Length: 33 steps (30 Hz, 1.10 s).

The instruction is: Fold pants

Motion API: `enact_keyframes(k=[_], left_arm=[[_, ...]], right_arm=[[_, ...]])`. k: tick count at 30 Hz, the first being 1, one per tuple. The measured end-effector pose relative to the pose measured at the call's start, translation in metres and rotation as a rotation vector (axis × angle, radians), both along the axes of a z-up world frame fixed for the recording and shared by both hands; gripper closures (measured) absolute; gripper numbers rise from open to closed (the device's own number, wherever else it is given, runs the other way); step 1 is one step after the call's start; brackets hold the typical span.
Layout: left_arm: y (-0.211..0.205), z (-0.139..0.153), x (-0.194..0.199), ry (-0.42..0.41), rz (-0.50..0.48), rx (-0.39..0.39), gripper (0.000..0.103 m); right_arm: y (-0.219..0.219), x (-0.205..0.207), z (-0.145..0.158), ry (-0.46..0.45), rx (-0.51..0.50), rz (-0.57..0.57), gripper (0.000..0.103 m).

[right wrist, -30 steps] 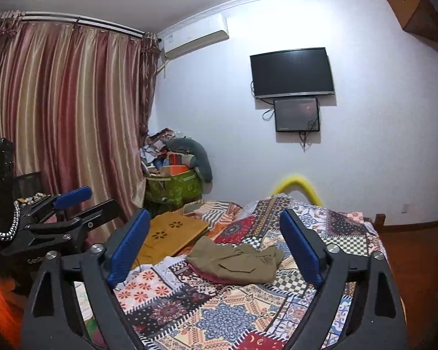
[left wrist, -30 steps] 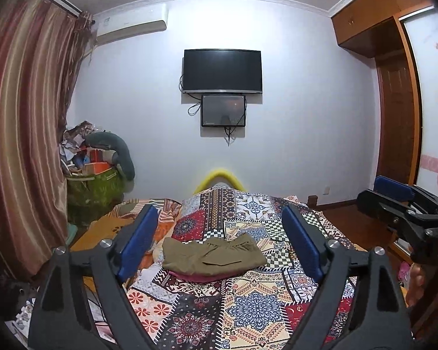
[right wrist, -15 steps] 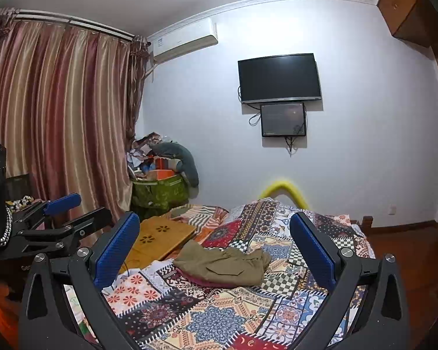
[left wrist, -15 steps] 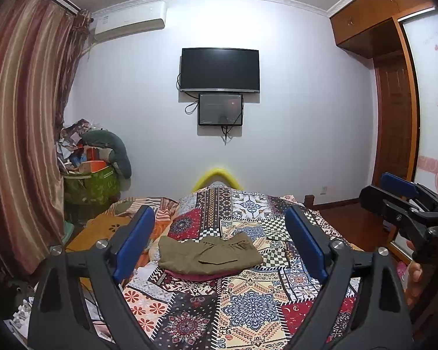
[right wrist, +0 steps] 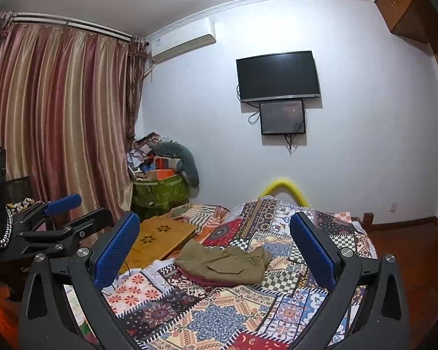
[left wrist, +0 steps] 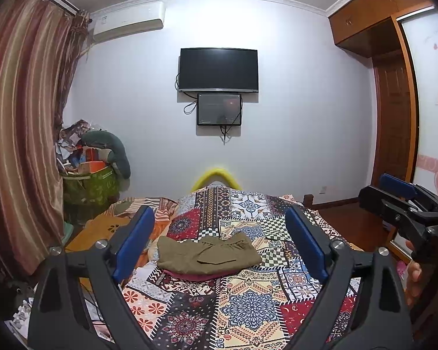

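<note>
Olive-green pants (left wrist: 208,253) lie folded in a compact pile on the patchwork bedspread (left wrist: 248,306), on top of a dark red garment (left wrist: 201,275). In the right wrist view the same pants (right wrist: 227,262) sit mid-bed. My left gripper (left wrist: 219,245) is held back from the bed, open, its blue pads wide apart with nothing between them. My right gripper (right wrist: 214,248) is open as well, empty, well short of the pants. Each gripper shows at the edge of the other's view: the right gripper (left wrist: 400,201) and the left gripper (right wrist: 70,218).
A wooden lap tray (right wrist: 160,237) lies on the bed's left side. A green bin (left wrist: 87,186) piled with clutter stands by striped curtains (left wrist: 20,145). A TV (left wrist: 219,70) hangs on the far wall, a wooden wardrobe (left wrist: 394,116) stands right. A hand (left wrist: 414,274) shows at the right.
The right gripper's jaws have spread wider and its view has drifted slightly right and back. The left gripper has barely shifted. The pants lie unmoved.
</note>
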<state>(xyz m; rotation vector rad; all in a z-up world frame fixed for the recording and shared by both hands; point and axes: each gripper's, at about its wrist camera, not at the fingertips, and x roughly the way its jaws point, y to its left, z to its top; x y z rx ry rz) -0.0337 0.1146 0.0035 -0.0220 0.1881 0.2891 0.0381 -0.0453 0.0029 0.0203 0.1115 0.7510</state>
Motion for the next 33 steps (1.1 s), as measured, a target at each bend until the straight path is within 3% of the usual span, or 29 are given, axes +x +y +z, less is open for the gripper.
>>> enact_keyframes(k=[13, 33], left_arm=[[-0.0019, 0.0013, -0.0025, -0.009, 0.004, -0.001, 0.004], [0.001, 0.0025, -0.0013, 0.002, -0.023, -0.027, 0.002]], right_arm=[[-0.0017, 0.0001, 0.0013, -0.006, 0.009, -0.014, 0.001], [0.0007, -0.0007, -0.0001, -0.001, 0.008, -0.019, 0.0]])
